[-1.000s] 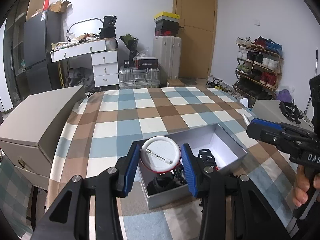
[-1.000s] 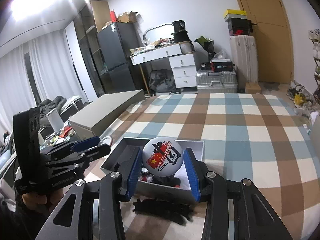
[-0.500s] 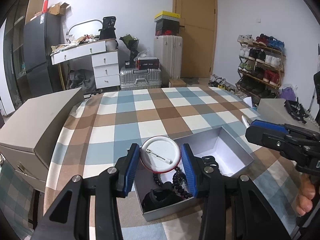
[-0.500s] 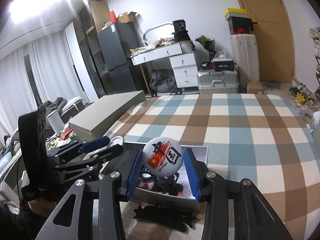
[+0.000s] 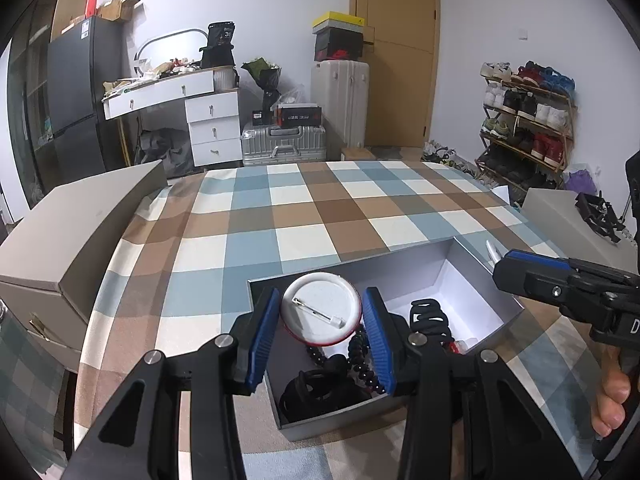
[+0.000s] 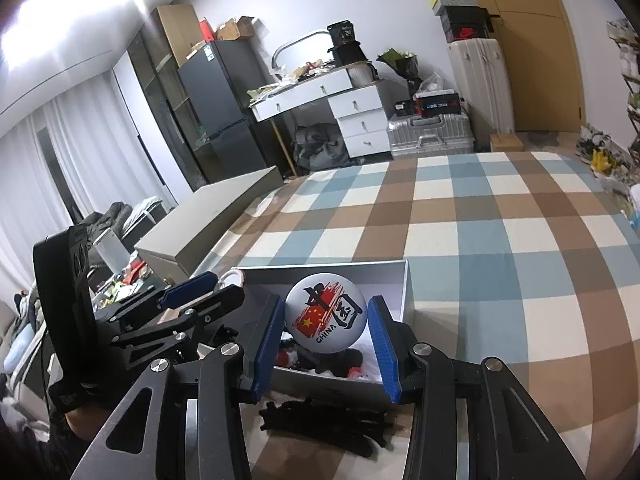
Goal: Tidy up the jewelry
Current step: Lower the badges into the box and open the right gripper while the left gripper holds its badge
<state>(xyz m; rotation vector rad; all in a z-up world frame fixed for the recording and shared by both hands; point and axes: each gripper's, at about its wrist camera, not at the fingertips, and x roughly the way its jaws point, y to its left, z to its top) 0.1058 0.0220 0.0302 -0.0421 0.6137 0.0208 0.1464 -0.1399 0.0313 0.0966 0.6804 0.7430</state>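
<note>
My left gripper (image 5: 320, 322) is shut on a round pin badge (image 5: 318, 308), its white back and pin facing me, held over the near left part of an open grey box (image 5: 436, 268). In the box lie a black bead string (image 5: 362, 360) and black hair clips (image 5: 430, 316). My right gripper (image 6: 326, 330) is shut on a white badge with a red flag and "CHINA" print (image 6: 325, 318), held over the same box (image 6: 404, 292). The right gripper shows in the left wrist view (image 5: 520, 272), the left gripper in the right wrist view (image 6: 200, 292).
The box sits on a checked tablecloth (image 5: 304, 208). A black hair claw (image 6: 332, 426) lies on the cloth in front of the box. A grey cardboard box (image 5: 76, 224) stands at the table's left, another grey box (image 5: 560, 216) at the right.
Both grippers have drawn nearer to the box and each other, each still holding its badge. The box sits lower and closer in both views.
</note>
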